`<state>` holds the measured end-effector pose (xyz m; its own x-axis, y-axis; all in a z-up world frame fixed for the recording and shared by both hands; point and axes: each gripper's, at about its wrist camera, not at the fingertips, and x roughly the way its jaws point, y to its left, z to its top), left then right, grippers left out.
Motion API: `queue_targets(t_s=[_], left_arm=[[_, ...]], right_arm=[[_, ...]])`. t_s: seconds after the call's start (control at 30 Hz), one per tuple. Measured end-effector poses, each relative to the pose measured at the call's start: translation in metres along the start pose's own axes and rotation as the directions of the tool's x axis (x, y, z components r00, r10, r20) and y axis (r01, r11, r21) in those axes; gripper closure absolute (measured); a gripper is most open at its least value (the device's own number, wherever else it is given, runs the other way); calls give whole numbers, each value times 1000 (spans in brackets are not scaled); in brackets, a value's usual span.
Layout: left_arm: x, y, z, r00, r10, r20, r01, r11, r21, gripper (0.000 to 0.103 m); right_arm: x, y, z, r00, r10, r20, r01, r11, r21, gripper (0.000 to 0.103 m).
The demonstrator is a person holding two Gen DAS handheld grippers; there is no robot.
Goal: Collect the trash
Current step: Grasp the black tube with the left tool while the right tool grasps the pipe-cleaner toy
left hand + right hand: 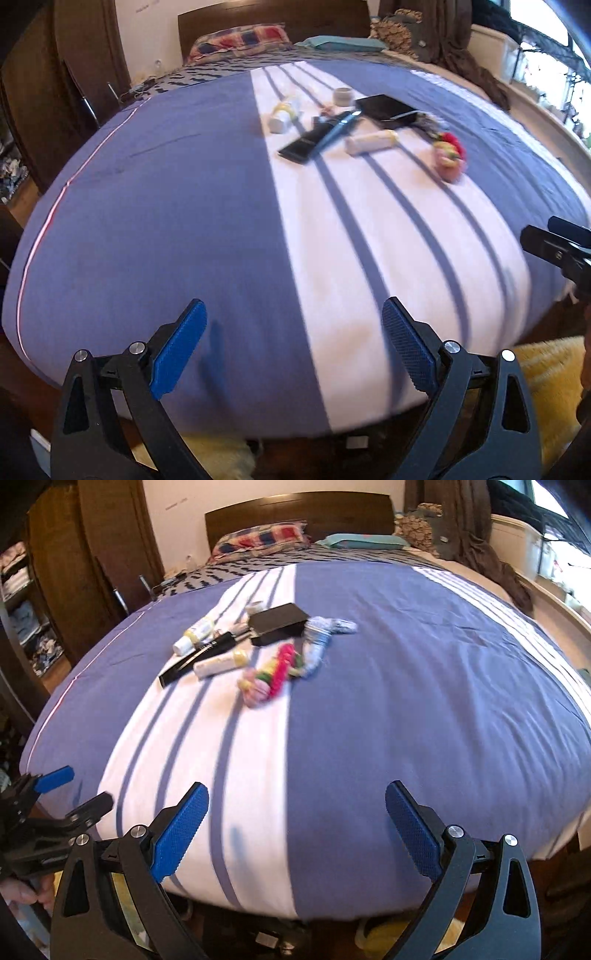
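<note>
Blue-padded left gripper (pixel 293 347), left wrist view: jaws spread wide, nothing between them, hanging over the near edge of a bed.
- Bedspread (pixel 177 206): blue cloth with a broad white band carrying thin blue stripes; the band runs away from between the fingertips.
- Clutter, well ahead of the jaws on the white band, slightly right of centre: black flat box (pixel 384 106); long dark remote-like item (pixel 317 138) lying slantwise just below it; pale tube with yellow cap (pixel 371 142) beside the remote; second pale bottle (pixel 282 116) to the left; small white ring-shaped piece (pixel 345 96) at the far end; pink, red and yellow bundle (pixel 450 155) furthest right. All blurred; finer detail cannot be told.
- Part of the right gripper (pixel 557 251) enters at the right edge.
- Pillows and dark headboard (pixel 273 18) beyond.

Right wrist view: right gripper (pixel 297 829), jaws likewise wide apart and empty, over the bed's near edge.
- Same clutter, well ahead and left of the jaws: black flat box (pixel 279 622), long dark remote-like item (pixel 201 655), pale tube with yellow cap (pixel 219 662), second pale bottle (pixel 194 635), pink, red and yellow bundle (pixel 271 677).
- Grey-blue sock-like cloth (pixel 319 638) touching the bundle's right side.
- Left gripper visible at lower left, one blue pad showing, a hand (pixel 26 891) below it.
</note>
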<state>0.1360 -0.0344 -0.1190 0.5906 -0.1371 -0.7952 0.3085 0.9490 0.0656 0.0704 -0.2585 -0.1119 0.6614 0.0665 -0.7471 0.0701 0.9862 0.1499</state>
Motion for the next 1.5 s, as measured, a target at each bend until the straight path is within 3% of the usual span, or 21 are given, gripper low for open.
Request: queue_targets(t_s=[0.1, 0.17, 0.43, 0.7, 1.0, 1.23, 1.5], left_arm=[[14, 4, 14, 1000, 10, -4, -10, 1000, 17, 12], [22, 8, 23, 1000, 3, -7, -3, 1000, 16, 12], [60, 11, 67, 998, -55, -9, 56, 998, 18, 22], [96, 7, 111, 997, -80, 3, 80, 996, 33, 30], [121, -5, 146, 990, -141, -5, 141, 987, 76, 52], [117, -9, 141, 986, -165, -18, 166, 981, 101, 69], [84, -14, 101, 989, -145, -28, 147, 982, 120, 75]], right_arm=[[18, 8, 13, 999, 38, -15, -39, 999, -7, 9], [30, 10, 20, 998, 58, -33, -58, 998, 2, 25], [62, 11, 50, 998, 57, -24, -56, 998, 38, 51], [88, 21, 71, 998, 46, -31, -46, 999, 20, 54], [101, 23, 84, 999, 19, -32, -19, 1000, 5, 63], [98, 22, 79, 1000, -19, -22, 18, 1000, -12, 82], [70, 22, 54, 1000, -15, -15, 14, 999, -32, 83]])
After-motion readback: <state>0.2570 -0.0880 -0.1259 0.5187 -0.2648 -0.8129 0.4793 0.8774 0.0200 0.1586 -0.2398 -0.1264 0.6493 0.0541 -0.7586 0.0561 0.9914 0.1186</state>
